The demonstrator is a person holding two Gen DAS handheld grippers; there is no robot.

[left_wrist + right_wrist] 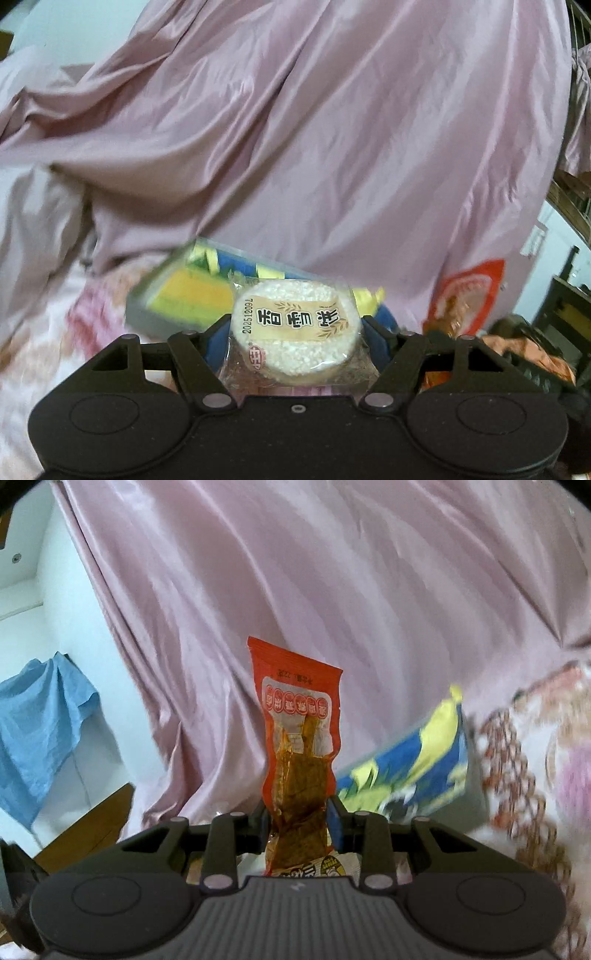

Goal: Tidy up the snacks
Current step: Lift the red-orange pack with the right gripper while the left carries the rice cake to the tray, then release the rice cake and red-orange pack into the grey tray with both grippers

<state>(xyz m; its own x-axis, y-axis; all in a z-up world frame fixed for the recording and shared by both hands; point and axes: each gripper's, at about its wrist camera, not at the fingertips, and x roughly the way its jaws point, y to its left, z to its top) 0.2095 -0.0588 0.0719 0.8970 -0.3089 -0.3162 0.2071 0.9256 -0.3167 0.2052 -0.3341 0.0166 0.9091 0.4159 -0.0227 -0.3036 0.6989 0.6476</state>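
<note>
My left gripper (295, 328) is shut on a round white rice cracker (295, 328) in a clear wrapper with a beige label, held up off the surface. Behind it lies a blurred blue and yellow snack box (192, 291). A red snack packet (465, 295) shows at the right of the left wrist view. My right gripper (299, 812) is shut on the lower end of a red packet of brown dried tofu (295, 716), which stands upright above the jaws. The blue and yellow box (413, 764) appears tilted to its right. Another printed wrapper (332, 867) lies under the right jaws.
A pink satin curtain (295, 129) fills the background of both views. A floral cloth (535, 775) covers the surface. A blue cloth (44, 720) hangs at the left by a white wall, above a wooden piece (92, 827). Dark furniture (565, 306) stands at far right.
</note>
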